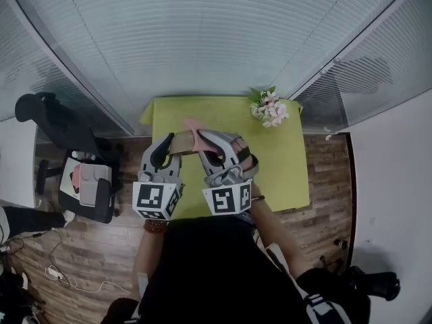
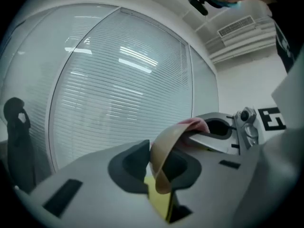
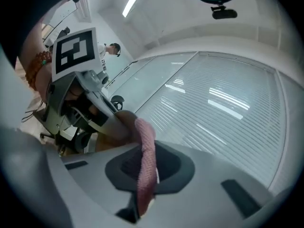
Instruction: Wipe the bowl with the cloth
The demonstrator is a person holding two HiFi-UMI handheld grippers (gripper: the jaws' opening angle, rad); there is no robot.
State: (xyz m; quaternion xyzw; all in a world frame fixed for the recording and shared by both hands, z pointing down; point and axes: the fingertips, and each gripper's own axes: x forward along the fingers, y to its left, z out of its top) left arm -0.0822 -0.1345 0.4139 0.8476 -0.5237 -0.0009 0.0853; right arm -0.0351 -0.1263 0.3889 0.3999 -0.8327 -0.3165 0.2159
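Observation:
Above the front of the green table (image 1: pixel 287 164) both grippers are held close together. My left gripper (image 1: pixel 166 148) is shut on the rim of a tan bowl (image 1: pixel 182 140), held on edge; in the left gripper view the bowl's wall (image 2: pixel 161 156) stands pinched between the jaws of the left gripper (image 2: pixel 159 169). My right gripper (image 1: pixel 214 147) is shut on a pink cloth (image 1: pixel 197 131). In the right gripper view the cloth (image 3: pixel 145 160) hangs between the jaws of the right gripper (image 3: pixel 145 171) and lies against the bowl (image 3: pixel 110 127). From the left gripper view the cloth (image 2: pixel 194 124) sits on the bowl's upper rim.
A bunch of pink and white flowers (image 1: pixel 270 108) stands at the table's far right corner. A black office chair (image 1: pixel 71 160) with things on its seat is left of the table. Glass walls with blinds close off the back. Cables lie on the wooden floor at the left.

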